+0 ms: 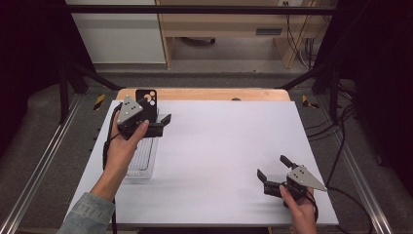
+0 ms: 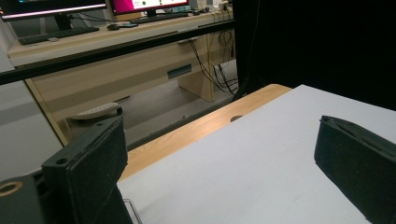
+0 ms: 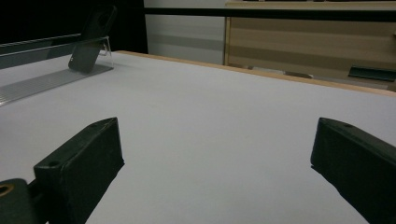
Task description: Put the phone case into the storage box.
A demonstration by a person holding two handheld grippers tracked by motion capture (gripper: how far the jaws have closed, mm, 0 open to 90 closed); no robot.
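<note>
— Two grippers over the white worktop [image 1: 214,161] in the high view; where are they?
— Left gripper [image 1: 164,124] near the far left corner, just above the clear ridged tray [image 1: 142,163], fingers spread and holding nothing; right gripper [image 1: 273,168] near the front right, well apart from it, fingers spread too, also empty.
— And the black phone case [image 1: 146,102]?
— Propped upright at the tray's far end, just behind the left gripper; I cannot tell whether they touch.
— Left gripper view?
— Both black fingers [image 2: 88,163] wide apart with bare white worktop [image 2: 243,172] between; a thin corner of the tray [image 2: 133,210] by the left one; wooden edge [image 2: 196,130] beyond.
— Right gripper view?
— Fingers [image 3: 81,163] parted, nothing between; the phone case [image 3: 91,39] leans tilted on the tray [image 3: 42,81] at far left, well away across the worktop [image 3: 215,121].
</note>
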